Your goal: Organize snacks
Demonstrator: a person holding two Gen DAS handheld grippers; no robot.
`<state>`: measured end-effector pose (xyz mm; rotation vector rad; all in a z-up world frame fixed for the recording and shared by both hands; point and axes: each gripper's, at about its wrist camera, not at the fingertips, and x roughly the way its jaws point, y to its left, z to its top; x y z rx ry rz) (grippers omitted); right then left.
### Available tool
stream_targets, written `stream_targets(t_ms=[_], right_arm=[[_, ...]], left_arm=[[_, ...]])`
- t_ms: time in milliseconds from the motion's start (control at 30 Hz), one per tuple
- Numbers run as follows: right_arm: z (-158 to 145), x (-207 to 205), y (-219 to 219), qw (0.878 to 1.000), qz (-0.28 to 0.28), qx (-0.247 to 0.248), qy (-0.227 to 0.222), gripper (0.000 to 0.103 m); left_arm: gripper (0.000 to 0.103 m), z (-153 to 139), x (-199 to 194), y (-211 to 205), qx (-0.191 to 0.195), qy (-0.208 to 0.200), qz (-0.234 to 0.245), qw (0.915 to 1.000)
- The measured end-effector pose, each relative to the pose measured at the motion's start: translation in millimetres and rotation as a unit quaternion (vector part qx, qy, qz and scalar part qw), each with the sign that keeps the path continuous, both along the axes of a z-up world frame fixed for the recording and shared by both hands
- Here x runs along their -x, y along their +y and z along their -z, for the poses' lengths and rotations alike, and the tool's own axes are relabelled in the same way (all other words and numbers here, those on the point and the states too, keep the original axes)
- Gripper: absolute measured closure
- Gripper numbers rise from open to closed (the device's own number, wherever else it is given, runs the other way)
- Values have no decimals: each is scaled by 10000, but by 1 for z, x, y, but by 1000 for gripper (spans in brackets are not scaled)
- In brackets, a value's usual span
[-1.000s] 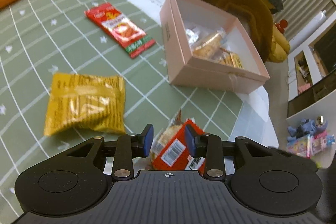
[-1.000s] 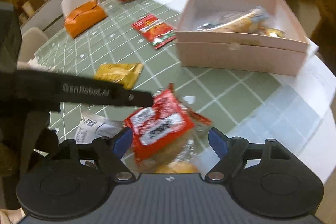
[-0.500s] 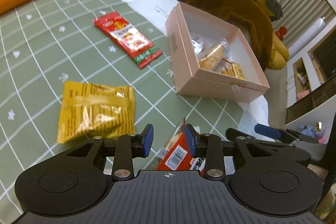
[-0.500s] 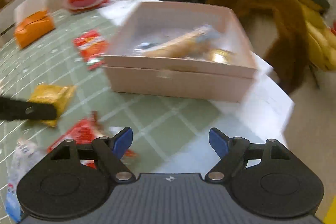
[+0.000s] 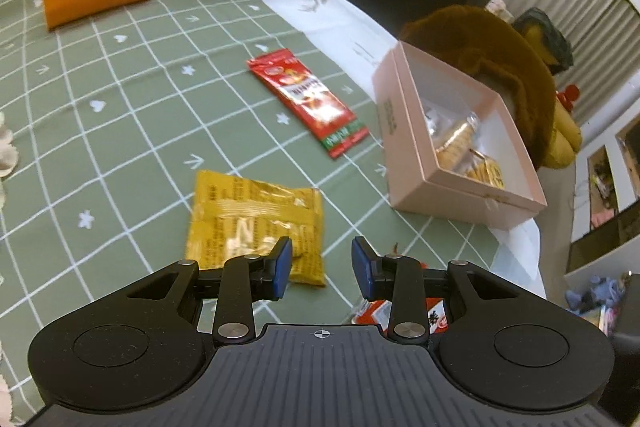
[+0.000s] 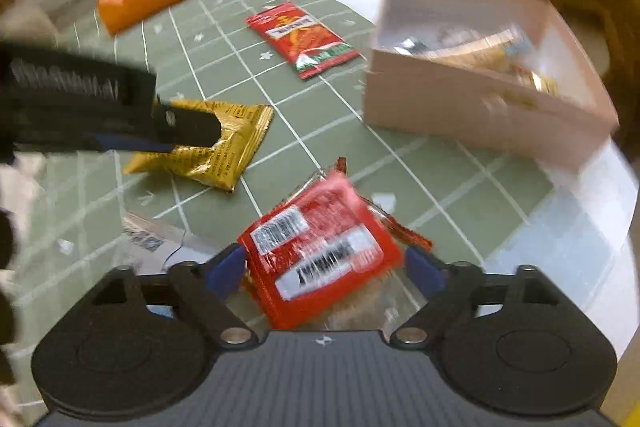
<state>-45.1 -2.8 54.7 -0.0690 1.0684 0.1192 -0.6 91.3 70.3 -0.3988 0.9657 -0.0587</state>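
My right gripper has just been opening, jaws wide around the near red cracker pack, not pinching; my left gripper hangs unclenched, empty, over the yellow packet; farther right, the pink box; closing off-centre could squirt the slick pack out

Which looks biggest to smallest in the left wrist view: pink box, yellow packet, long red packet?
1. pink box
2. yellow packet
3. long red packet

The yellow packet lies nearer the camera, so its lead over the red one is unsure.
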Motion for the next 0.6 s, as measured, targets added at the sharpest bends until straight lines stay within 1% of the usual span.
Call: stream_targets(t_ms=[100, 133, 167, 200, 267, 300, 333, 367, 400, 500, 600], right_arm=[[-1, -4, 6, 9999, -67, 77, -67, 13], [-1, -4, 6, 9999, -66, 65, -91, 14], [-3, -3, 2, 9999, -65, 39, -128, 19], [-5, -2, -3, 9998, -79, 14, -160, 20], [-8, -2, -6, 9997, -107, 7, -201, 29], [-10, -1, -8, 9997, -110, -15, -228, 31], [-13, -1, -10, 9996, -107, -44, -238, 39], [-15, 0, -13, 9996, -95, -76, -239, 44], [-16, -1, -17, 9996, -54, -127, -230, 46], [-26, 1, -39, 9985, 188, -427, -294, 48], [-37, 1, -71, 9935, 453, -990, -329, 48]], left_arm=[[66, 3, 2, 7, 46, 36, -70, 10000], [66, 5, 3, 9, 63, 55, -88, 9999], [66, 7, 3, 11, 82, 78, -108, 9999], [66, 9, 3, 12, 93, 102, -129, 9998], [66, 13, 3, 13, 114, 139, -149, 9997], [66, 14, 3, 13, 130, 153, -147, 9997], [66, 14, 3, 13, 141, 158, -137, 9997], [66, 15, 3, 13, 152, 162, -118, 9997], [66, 15, 4, 12, 166, 164, -99, 9997], [66, 16, 5, 10, 213, 166, -4, 9996], [66, 18, 5, 6, 257, 192, 85, 9995]])
